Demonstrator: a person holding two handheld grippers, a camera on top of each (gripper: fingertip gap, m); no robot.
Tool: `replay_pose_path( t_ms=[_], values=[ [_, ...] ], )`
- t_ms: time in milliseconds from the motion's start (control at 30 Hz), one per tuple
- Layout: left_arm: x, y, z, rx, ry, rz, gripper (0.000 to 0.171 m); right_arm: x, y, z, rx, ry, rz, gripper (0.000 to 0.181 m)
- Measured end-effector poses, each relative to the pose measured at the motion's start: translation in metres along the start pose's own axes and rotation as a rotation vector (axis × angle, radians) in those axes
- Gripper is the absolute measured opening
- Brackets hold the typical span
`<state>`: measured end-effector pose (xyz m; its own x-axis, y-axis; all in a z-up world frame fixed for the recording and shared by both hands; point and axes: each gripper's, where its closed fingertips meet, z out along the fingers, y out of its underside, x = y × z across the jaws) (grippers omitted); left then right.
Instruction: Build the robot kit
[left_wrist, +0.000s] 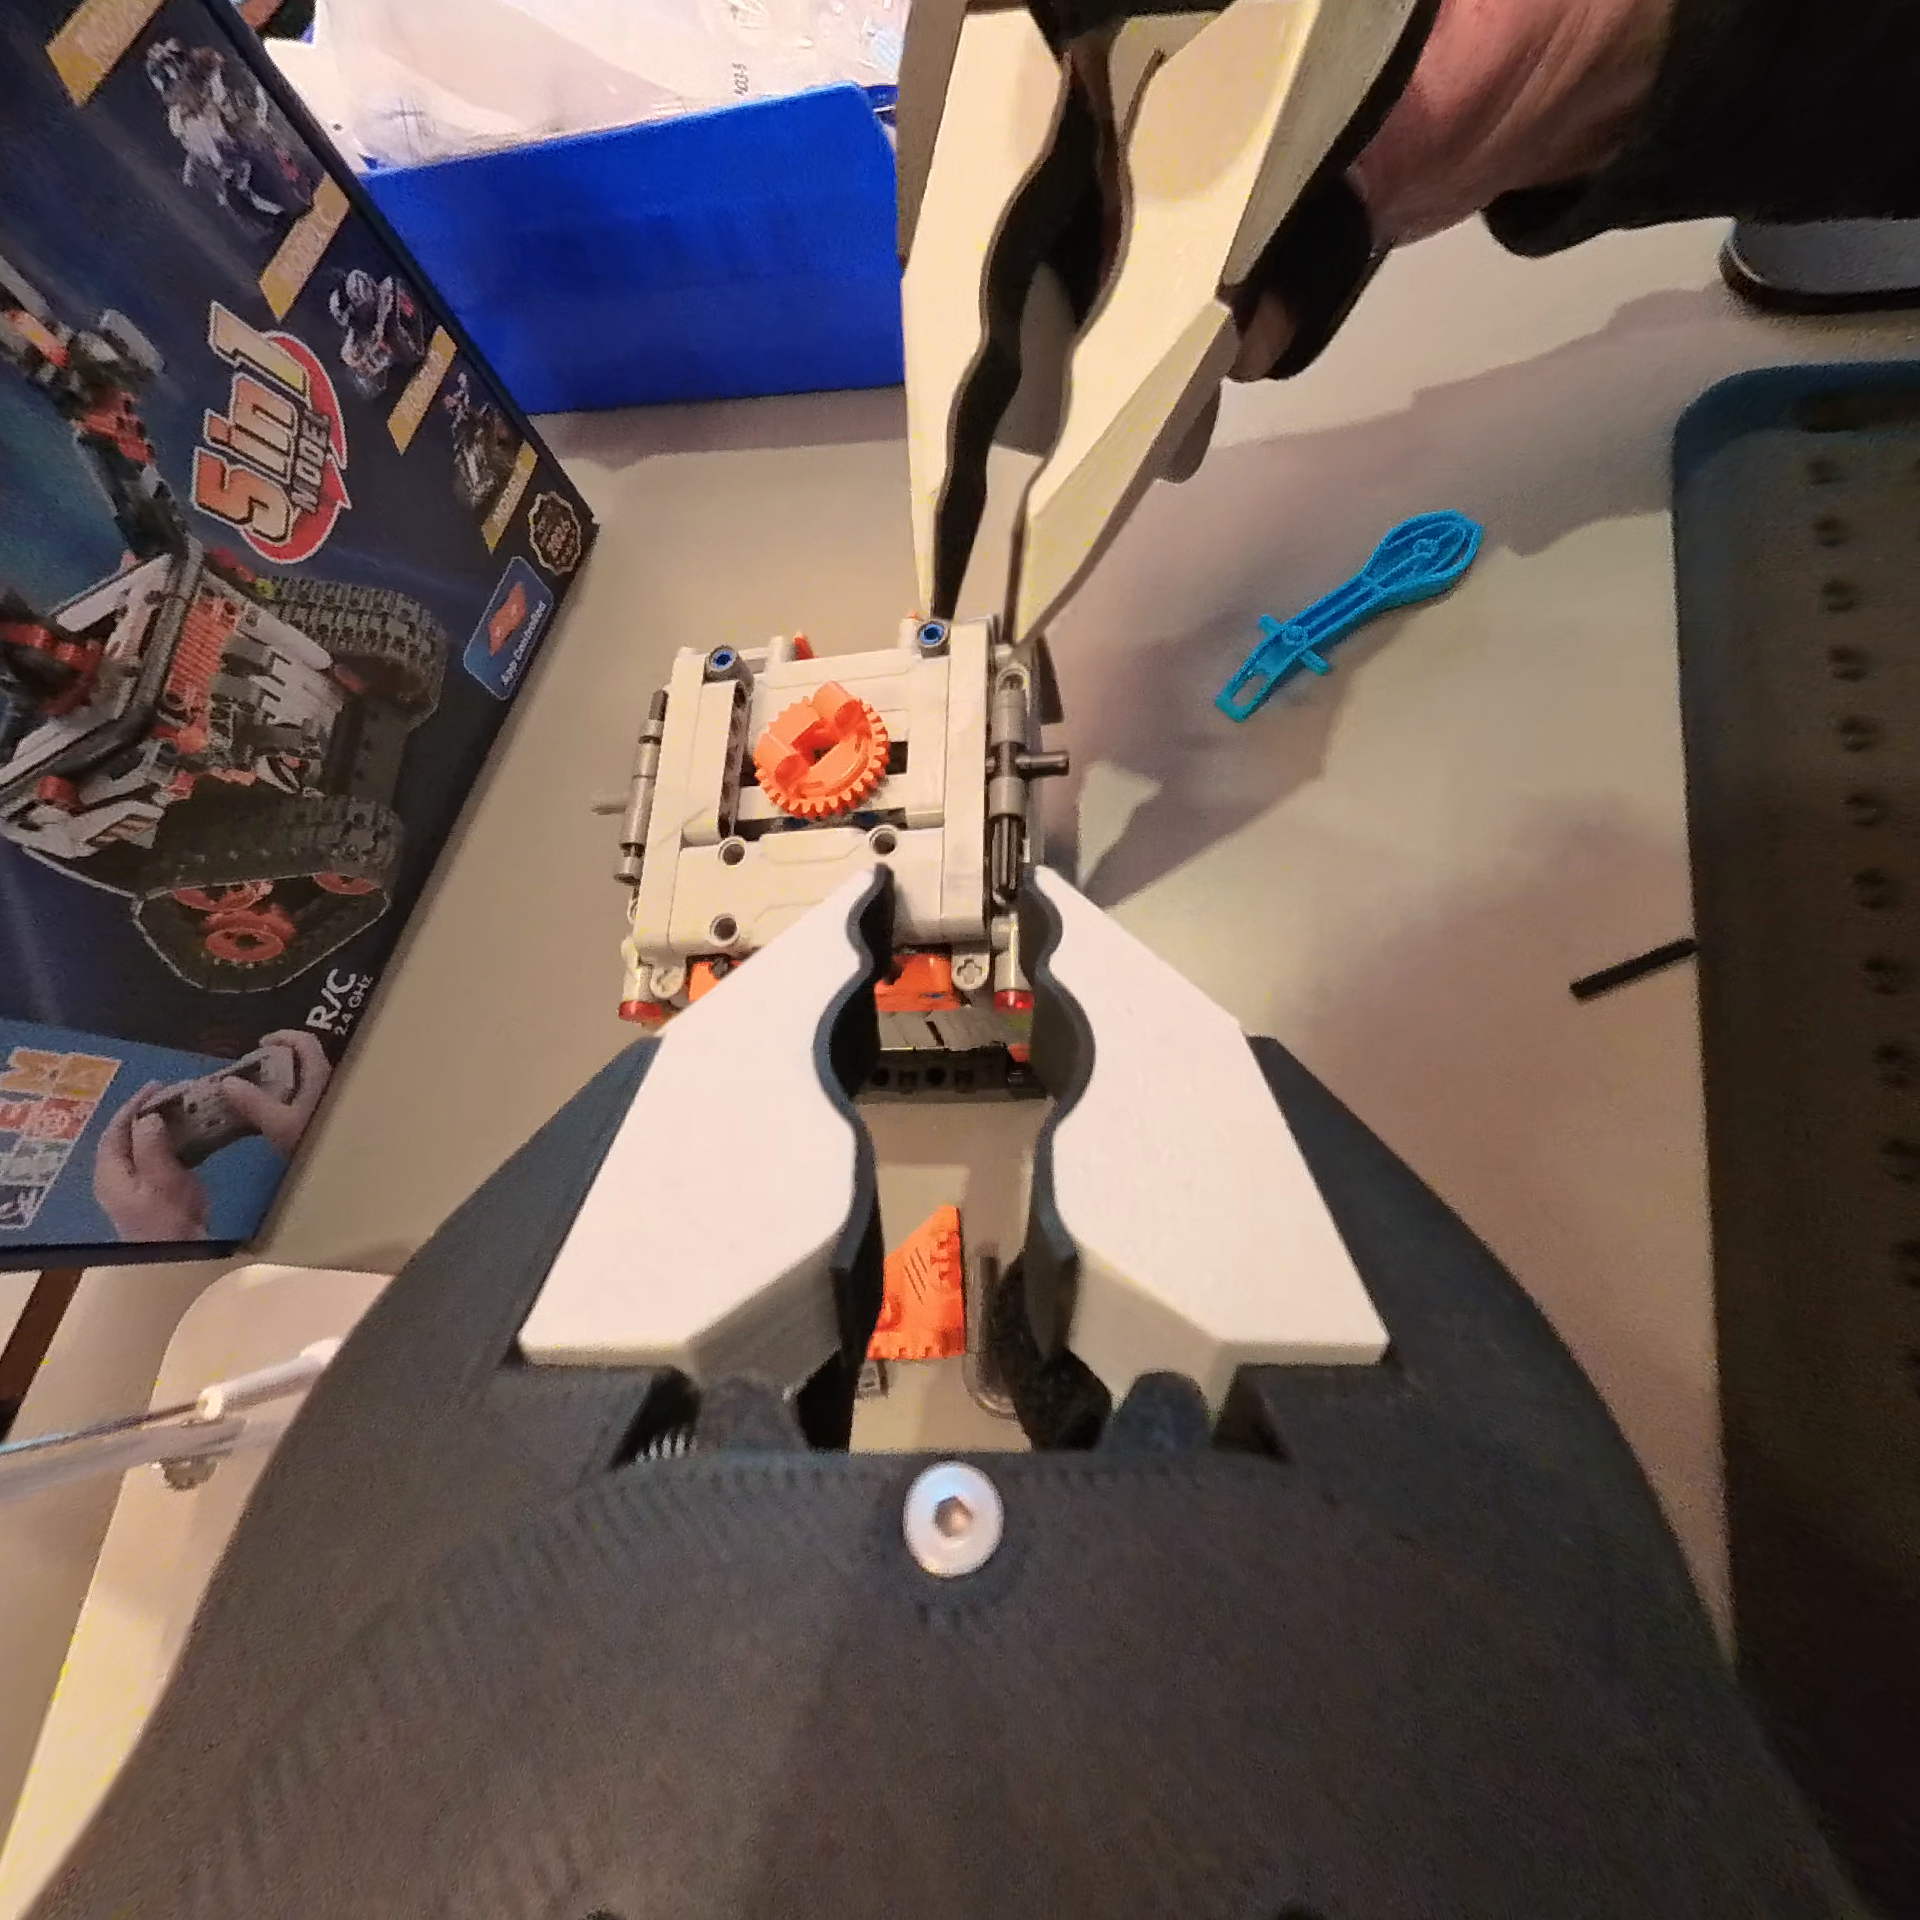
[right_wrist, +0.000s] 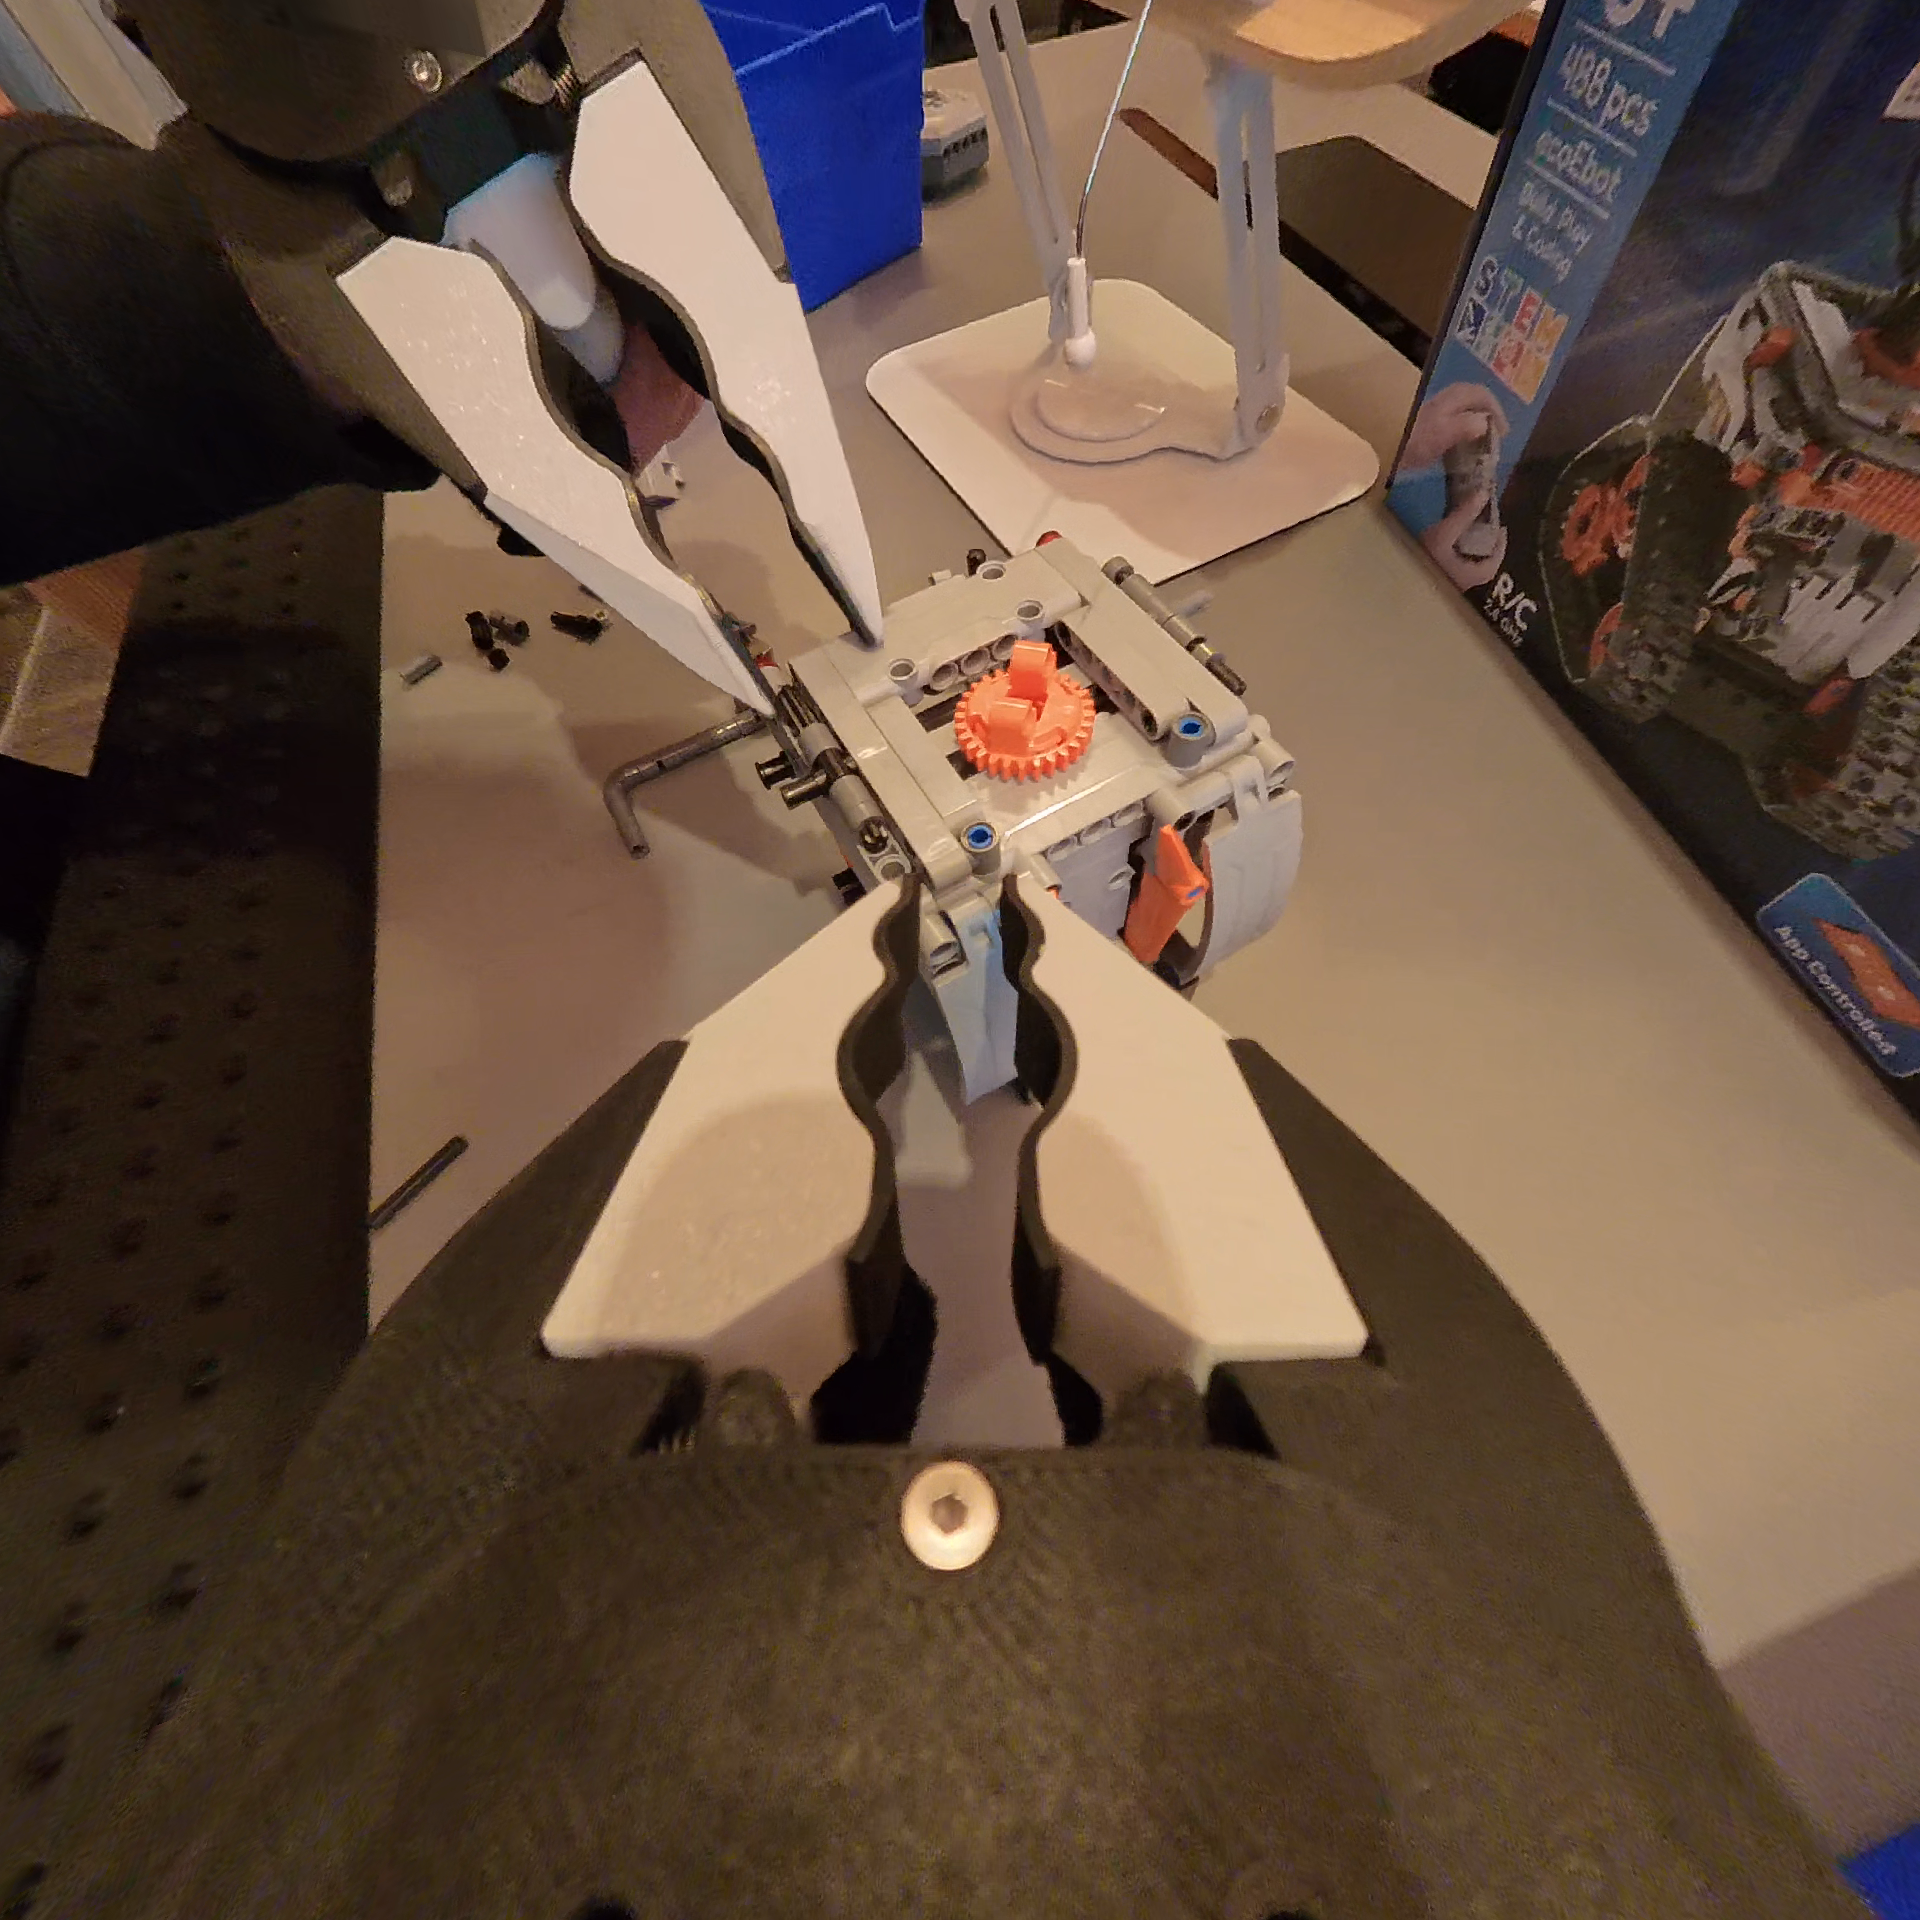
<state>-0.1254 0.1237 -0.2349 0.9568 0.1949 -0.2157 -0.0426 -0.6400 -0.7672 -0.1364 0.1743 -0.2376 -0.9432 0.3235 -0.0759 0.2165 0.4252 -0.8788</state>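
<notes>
Together, two hand-held grippers, left (left_wrist: 956, 894) and right (right_wrist: 961, 904), each clamping one brick model (right_wrist: 1039, 758).

A blue plastic tool (left_wrist: 1351, 613) is lying on the grey table (left_wrist: 1351, 1039). A printed toy box (left_wrist: 208, 623) is standing beside a blue bin (left_wrist: 644, 249).

Pretty tight around the model (left_wrist: 831, 790): box (left_wrist: 208, 623) on one side, perforated board (left_wrist: 1808, 935) opposite, blue bin (left_wrist: 644, 270) near one corner. Bare bench (left_wrist: 1299, 935) toward the board.
</notes>
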Motion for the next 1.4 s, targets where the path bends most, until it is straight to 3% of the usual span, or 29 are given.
replay_pose_path(
  t_ms=[167,333,600,833,1167,1400],
  values=[
    [0.005,-0.005,0.002,0.024,0.025,-0.013,0.015,-0.001,-0.002,0.0,0.009,-0.01,-0.002,0.011],
    [0.001,-0.003,-0.014,0.037,0.061,-0.009,0.021,-0.002,-0.002,0.0,0.011,-0.026,-0.007,0.013],
    [0.0,0.002,-0.005,0.018,0.1,0.019,0.015,0.0,-0.002,0.002,0.003,-0.049,-0.002,0.01],
    [-0.001,0.002,-0.002,0.048,0.087,0.001,0.016,-0.001,-0.002,0.002,0.024,-0.067,0.01,0.011],
    [-0.004,0.001,0.003,0.077,-0.066,0.02,0.016,0.002,-0.001,0.001,0.047,-0.058,0.029,0.011],
    [-0.005,0.001,0.003,0.061,-0.068,0.038,0.028,0.001,-0.002,0.002,0.056,-0.064,0.026,0.01]
  ],
)
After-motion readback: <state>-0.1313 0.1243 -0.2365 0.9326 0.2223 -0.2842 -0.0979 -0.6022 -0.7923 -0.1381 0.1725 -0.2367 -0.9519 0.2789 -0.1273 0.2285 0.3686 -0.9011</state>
